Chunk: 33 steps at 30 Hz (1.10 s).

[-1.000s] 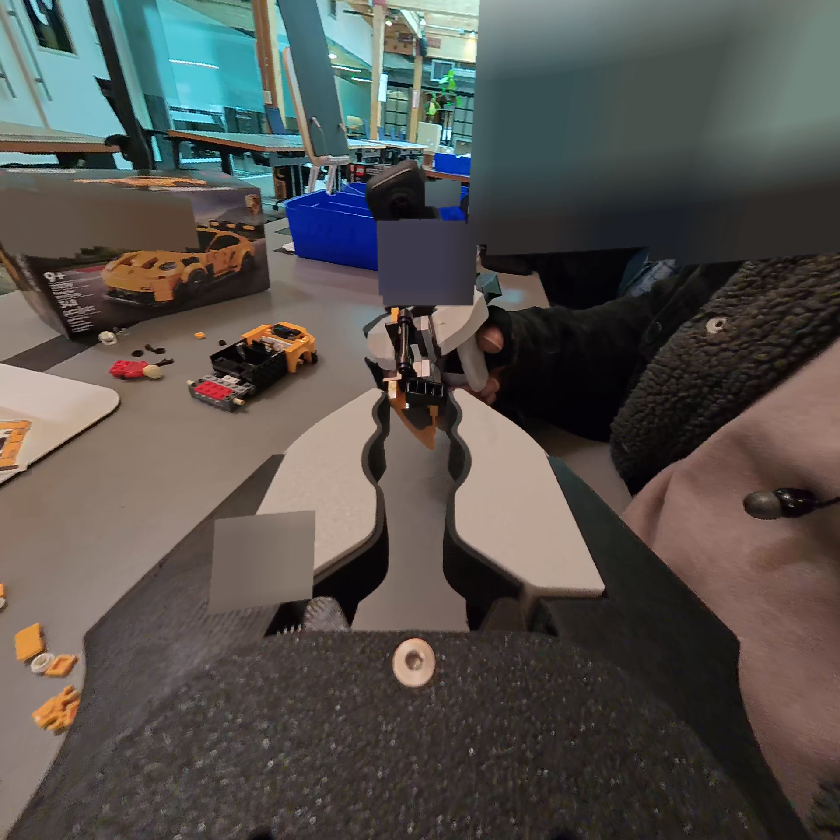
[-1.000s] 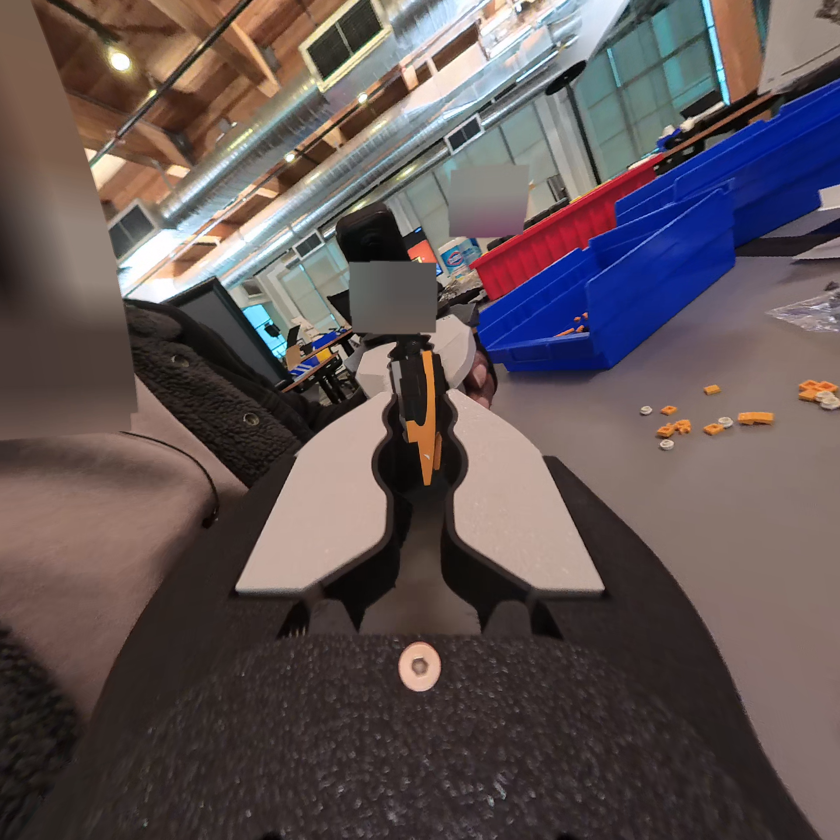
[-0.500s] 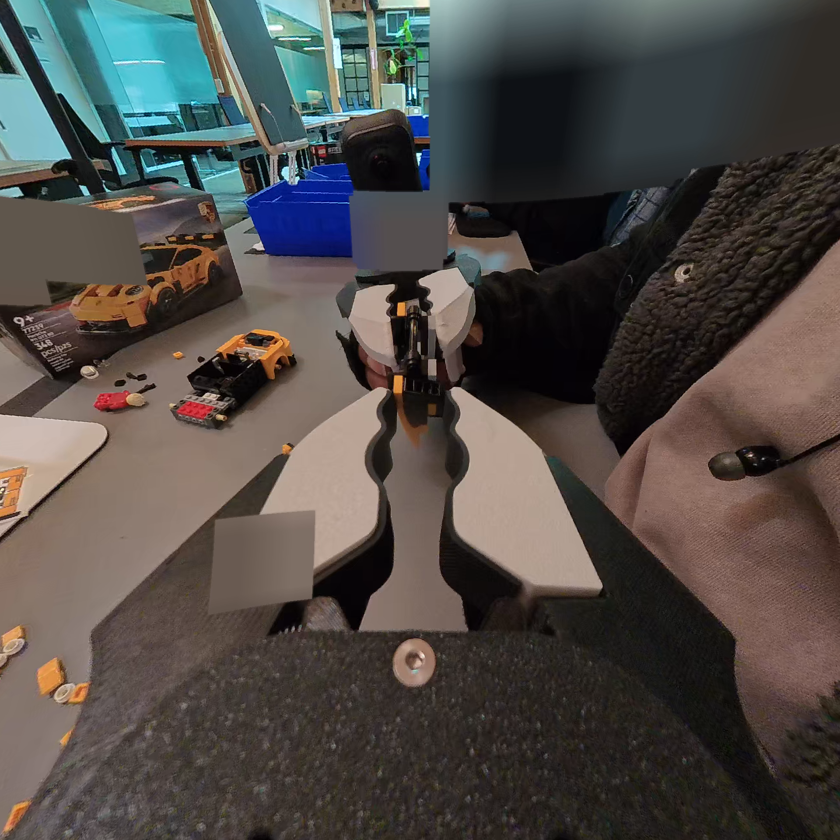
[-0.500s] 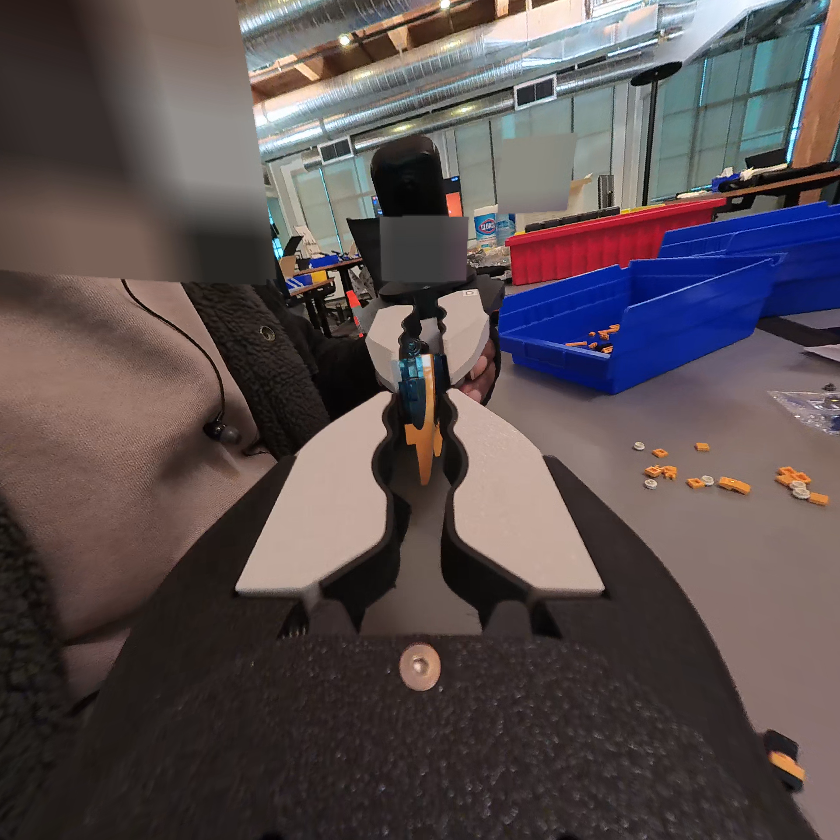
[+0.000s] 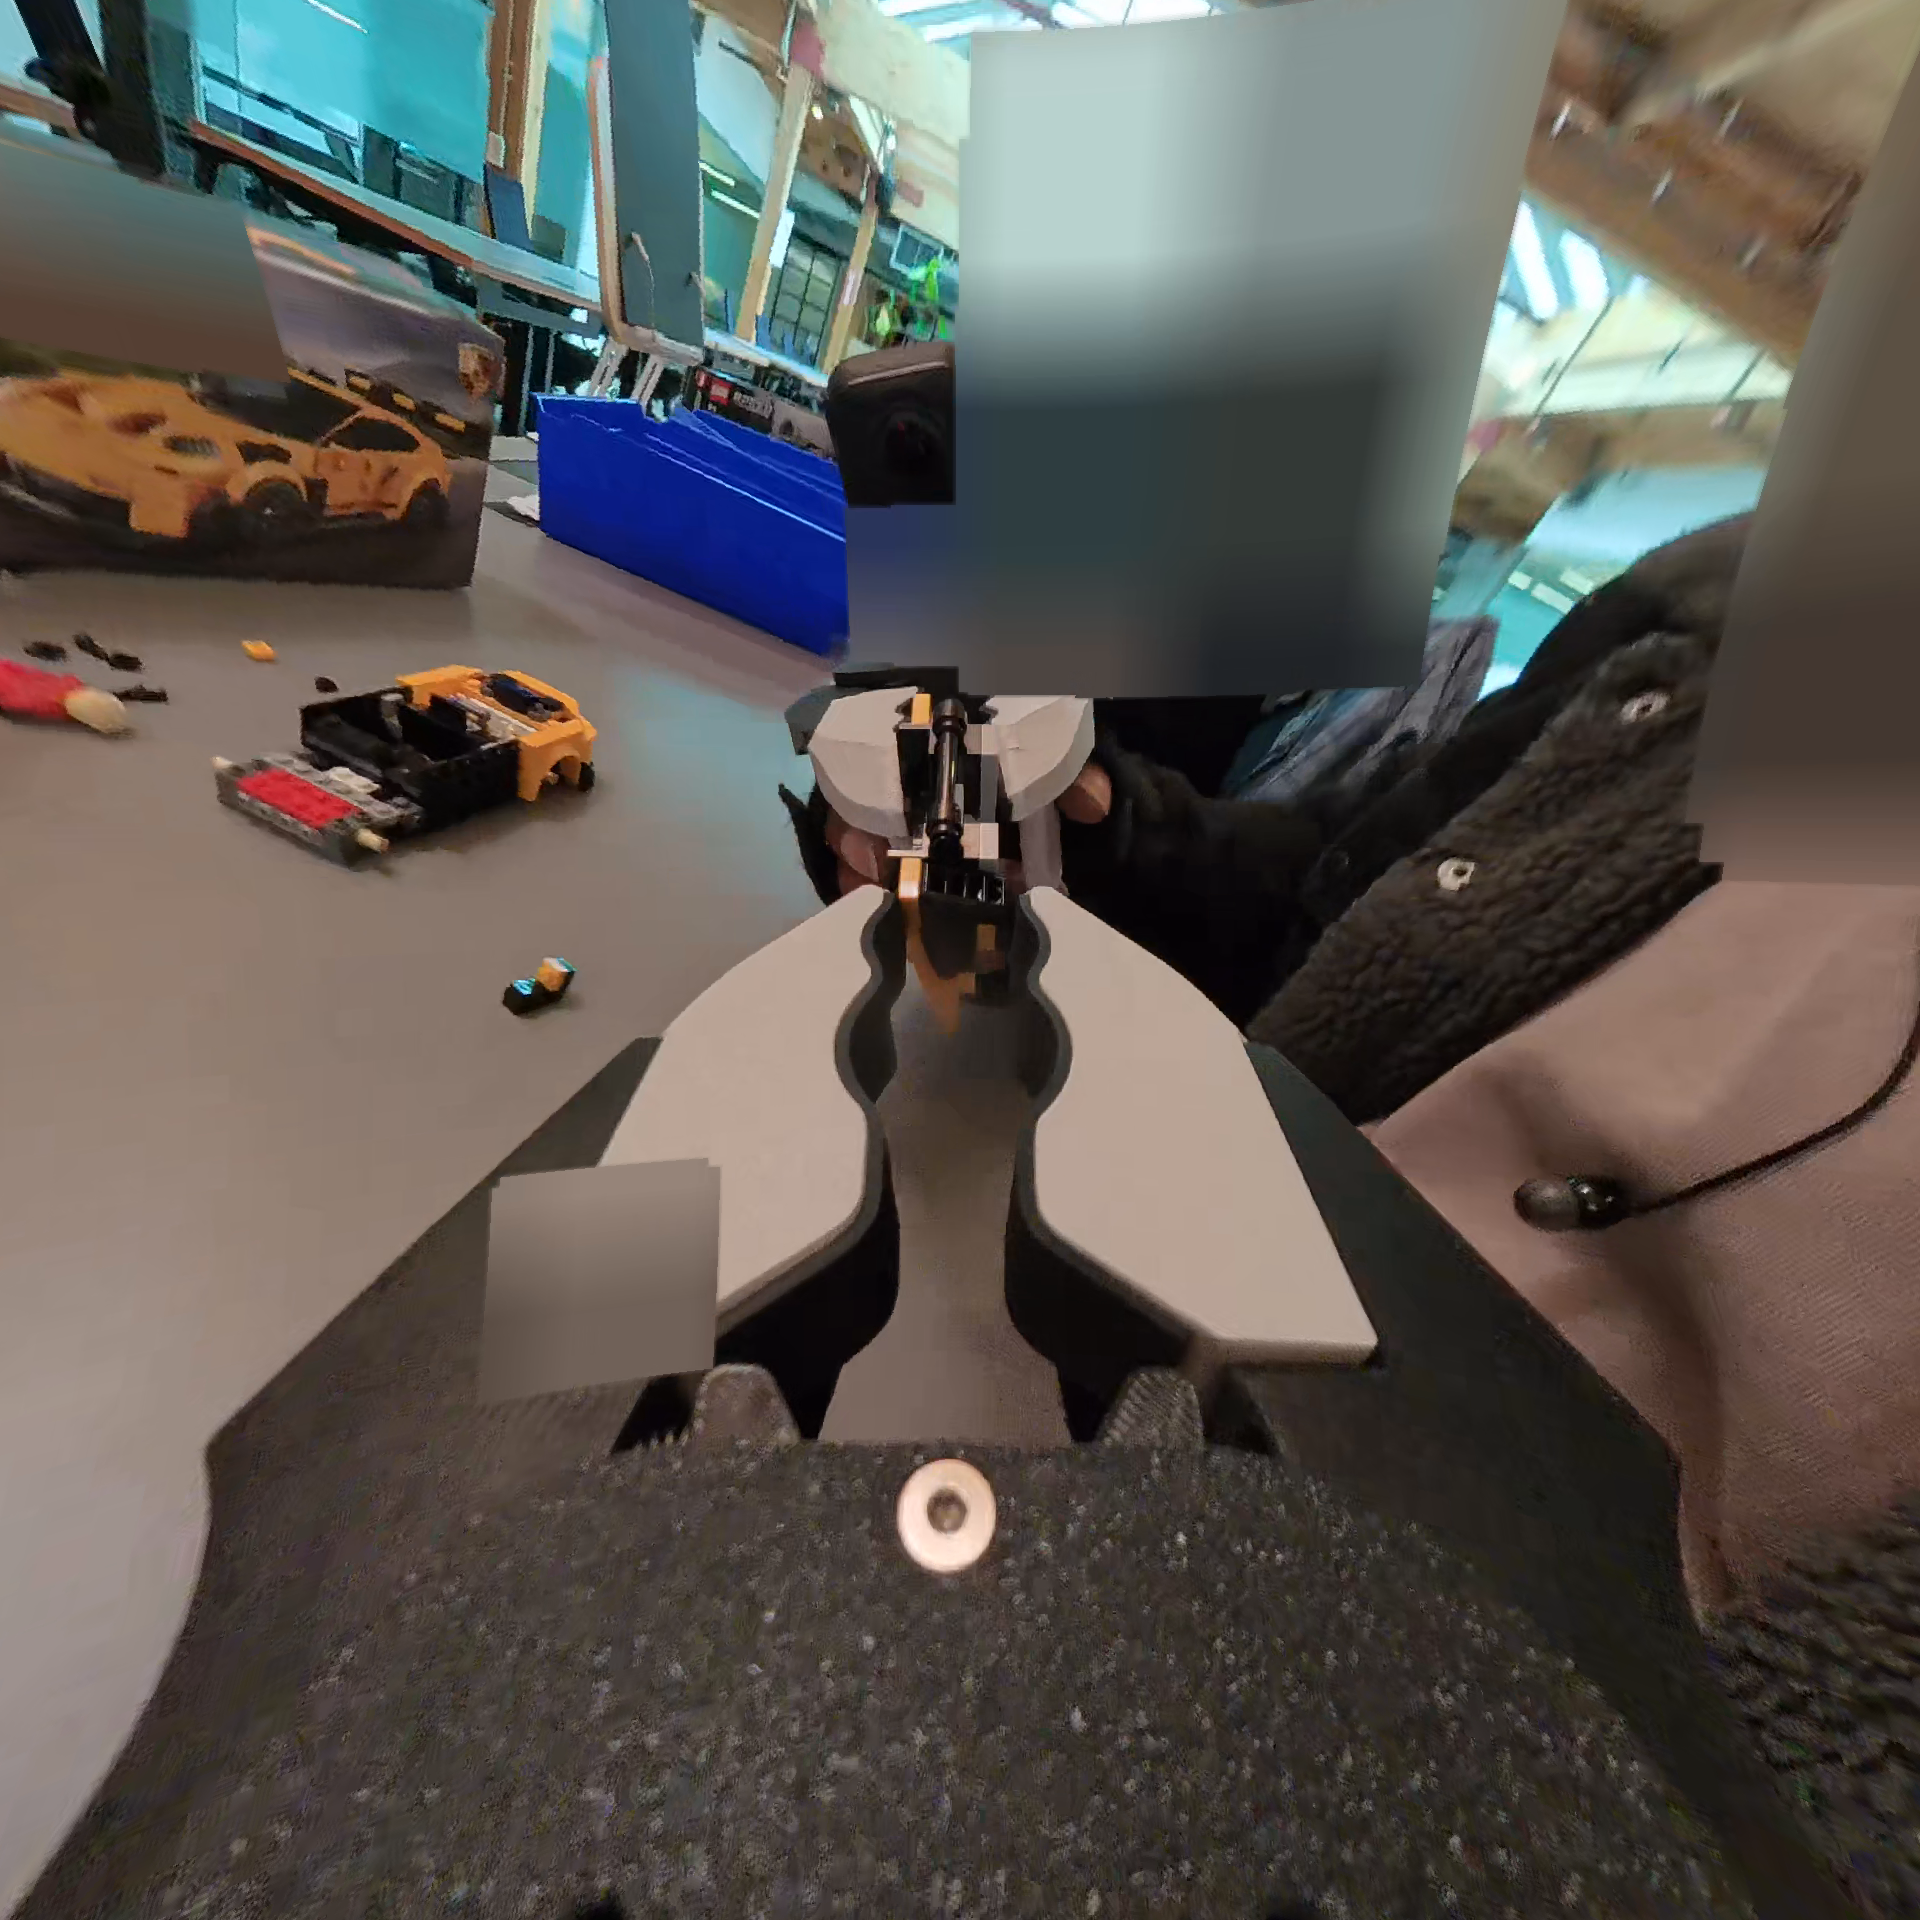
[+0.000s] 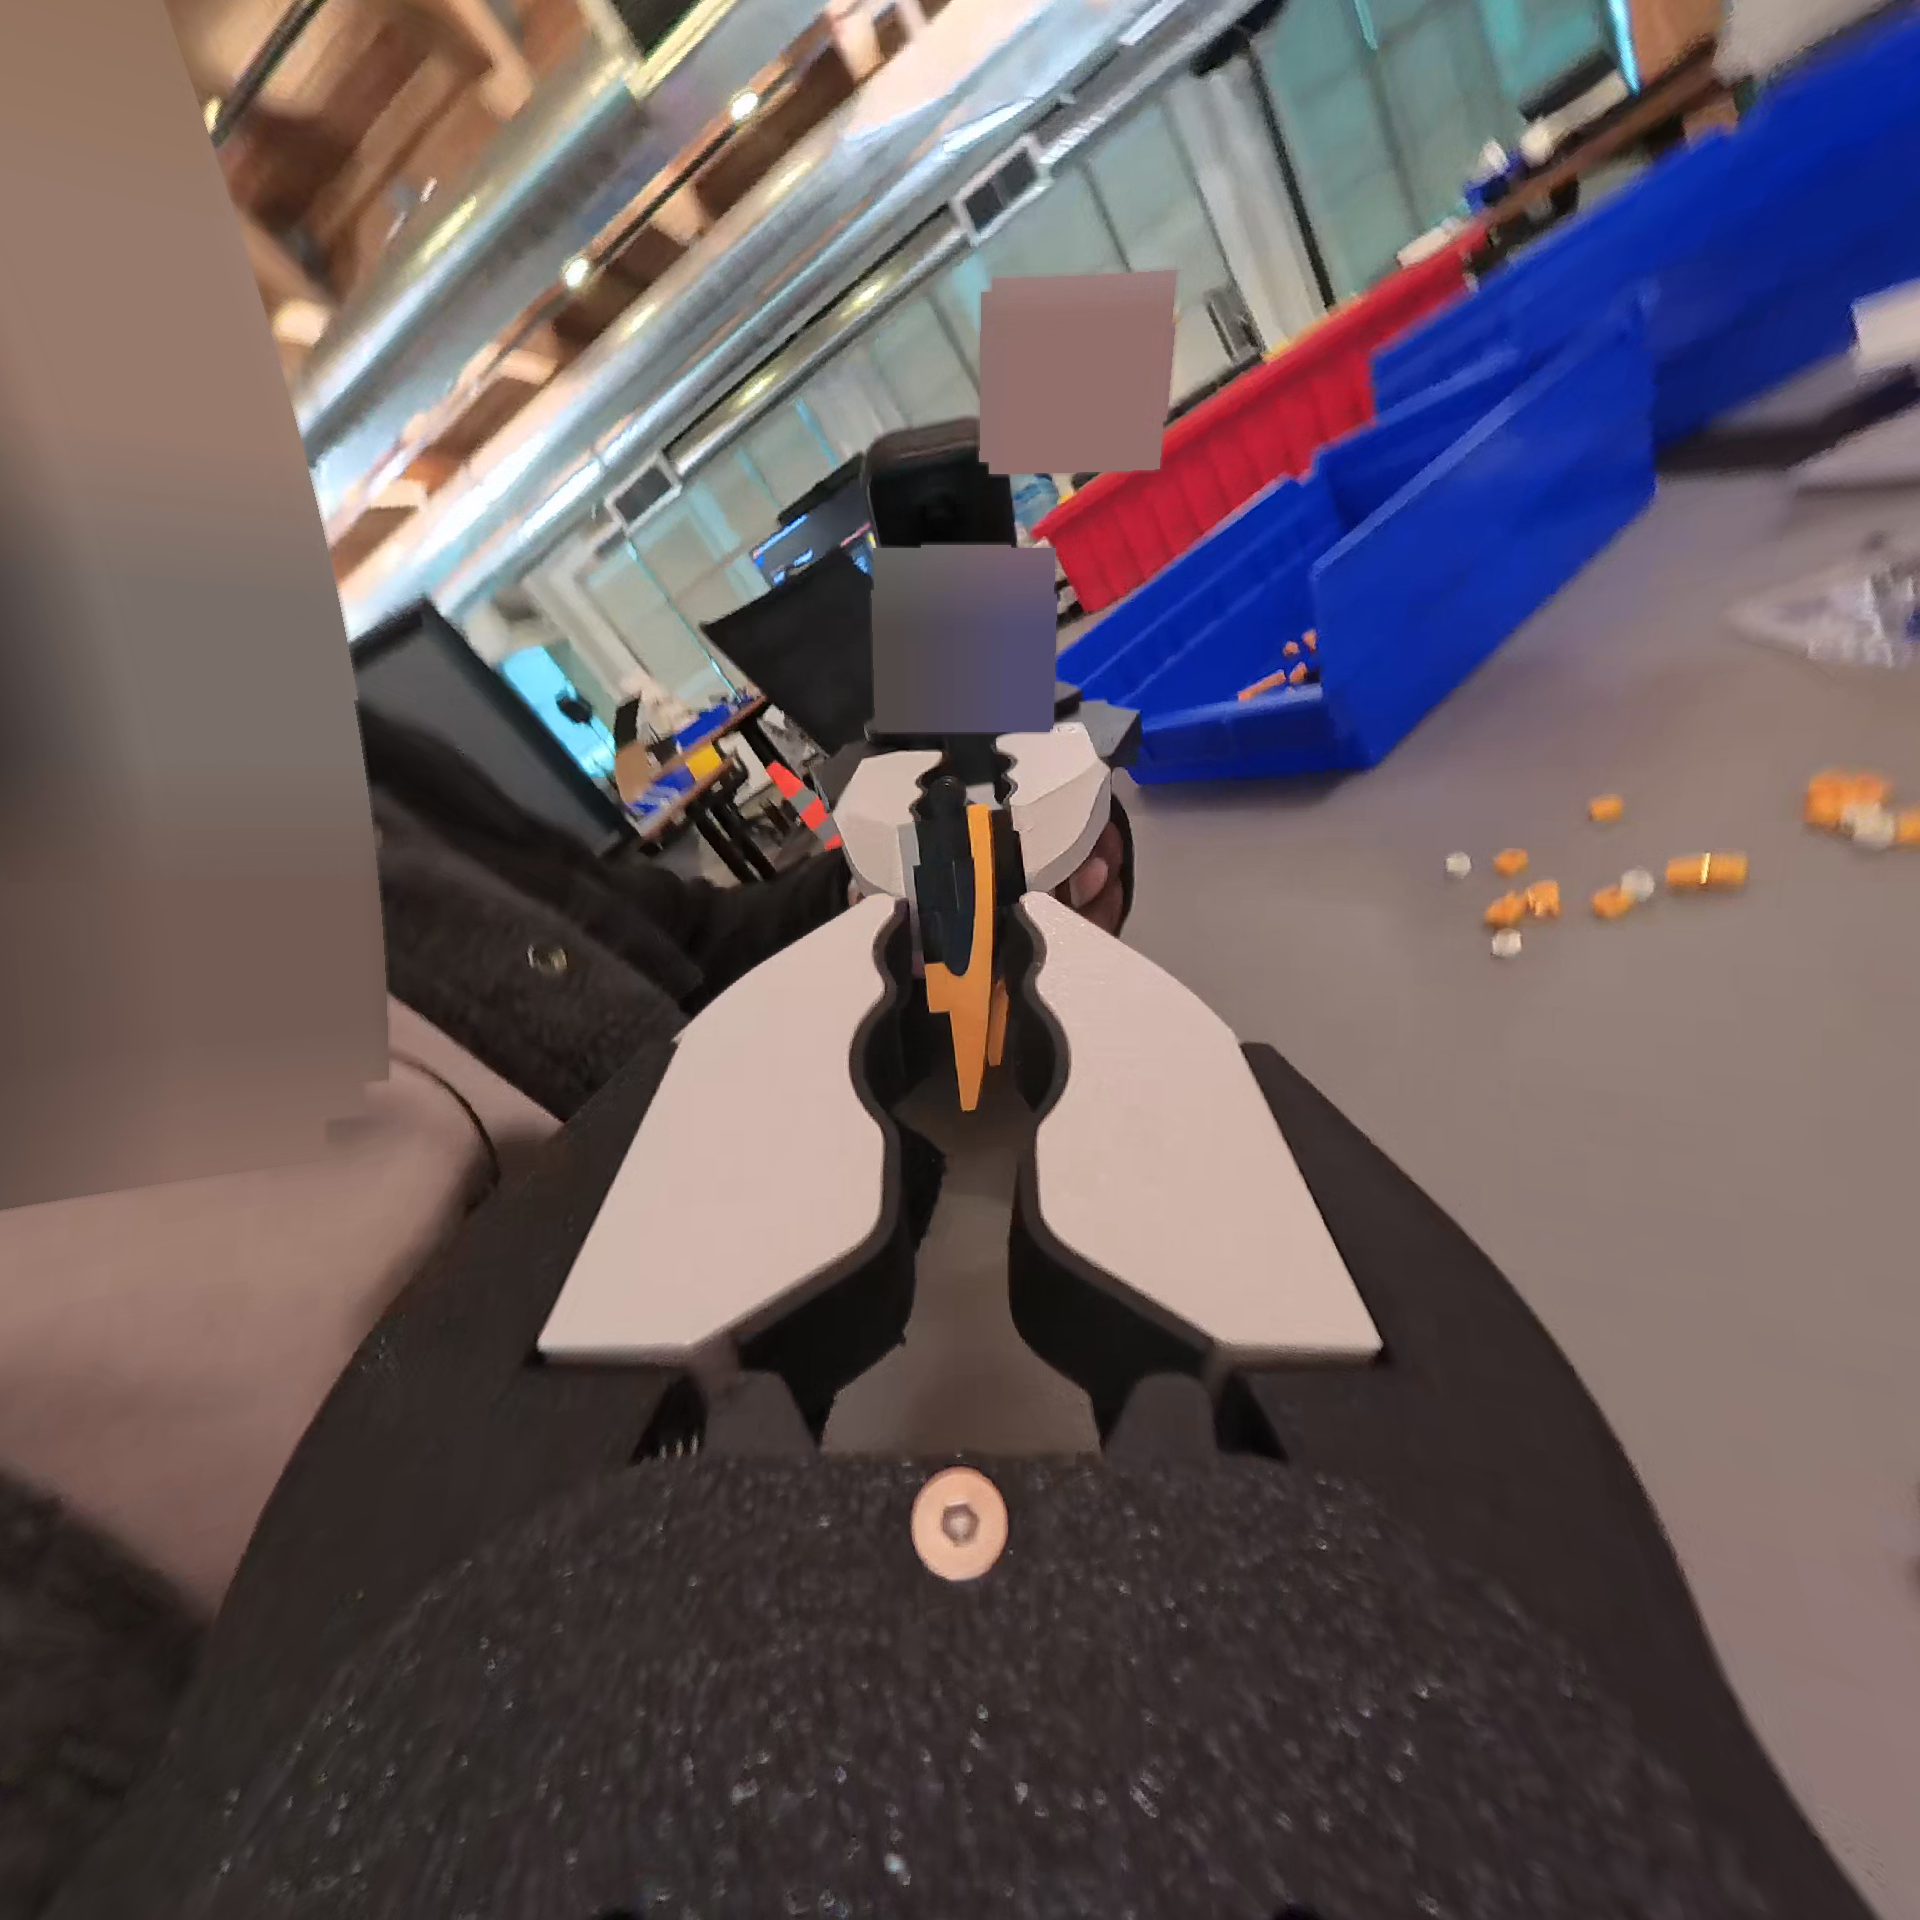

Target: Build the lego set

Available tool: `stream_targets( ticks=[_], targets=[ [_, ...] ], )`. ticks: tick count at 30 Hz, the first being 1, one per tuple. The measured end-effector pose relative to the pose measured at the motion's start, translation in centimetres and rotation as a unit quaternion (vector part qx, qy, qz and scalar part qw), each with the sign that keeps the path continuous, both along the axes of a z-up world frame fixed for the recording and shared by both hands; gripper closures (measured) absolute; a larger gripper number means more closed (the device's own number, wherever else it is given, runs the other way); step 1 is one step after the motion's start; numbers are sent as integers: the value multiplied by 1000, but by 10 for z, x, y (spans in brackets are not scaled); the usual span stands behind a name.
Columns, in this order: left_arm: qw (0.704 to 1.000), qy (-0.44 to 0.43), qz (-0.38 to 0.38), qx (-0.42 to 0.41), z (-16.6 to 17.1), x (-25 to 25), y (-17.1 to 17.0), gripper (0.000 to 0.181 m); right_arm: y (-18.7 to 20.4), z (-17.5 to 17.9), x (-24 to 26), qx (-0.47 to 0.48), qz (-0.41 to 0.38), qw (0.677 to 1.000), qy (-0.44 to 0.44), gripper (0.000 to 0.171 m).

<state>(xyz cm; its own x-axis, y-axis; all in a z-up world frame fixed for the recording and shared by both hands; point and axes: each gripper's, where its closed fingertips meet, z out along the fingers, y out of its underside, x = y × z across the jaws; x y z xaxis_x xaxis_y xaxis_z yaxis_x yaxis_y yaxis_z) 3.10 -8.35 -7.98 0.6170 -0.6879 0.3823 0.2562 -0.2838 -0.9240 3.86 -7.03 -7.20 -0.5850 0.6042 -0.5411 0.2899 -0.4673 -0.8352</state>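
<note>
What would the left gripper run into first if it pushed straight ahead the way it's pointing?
Most likely the right gripper, facing it just ahead. Both grippers pinch the same orange-and-black lego piece, so the left gripper would drive that piece into the other gripper. The gap between them looks small, though depth is unclear.

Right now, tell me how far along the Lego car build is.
Done: a partly built black-and-orange car chassis sits on the grey table. In hand: both tongs, left and right, grip one small orange-and-black sub-assembly between them, held above the table. Left: that piece is not yet on the chassis, and loose orange pieces lie unused.
</note>
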Motion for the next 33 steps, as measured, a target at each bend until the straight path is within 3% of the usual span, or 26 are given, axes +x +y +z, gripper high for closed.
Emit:
stream_targets(
  ticks=[4,8,20,24,33],
  targets=[
    [998,-54,-12,-2,1,-1,1,161,5,0,-2,-43,-7,999,-23,155],
    [999,-49,-12,0,-1,0,2,150,9,-2,-3,-60,-13,997,-37,155],
    [999,-47,10,-18,-2,-3,6,162,7,-2,-4,-31,-23,999,-17,154],
    [1000,-5,17,-6,1,1,3,162,4,1,1,6,-12,1000,16,155],
    [978,199,46,35,3,11,-4,162,-3,-3,12,108,20,989,102,154]
  ],
)
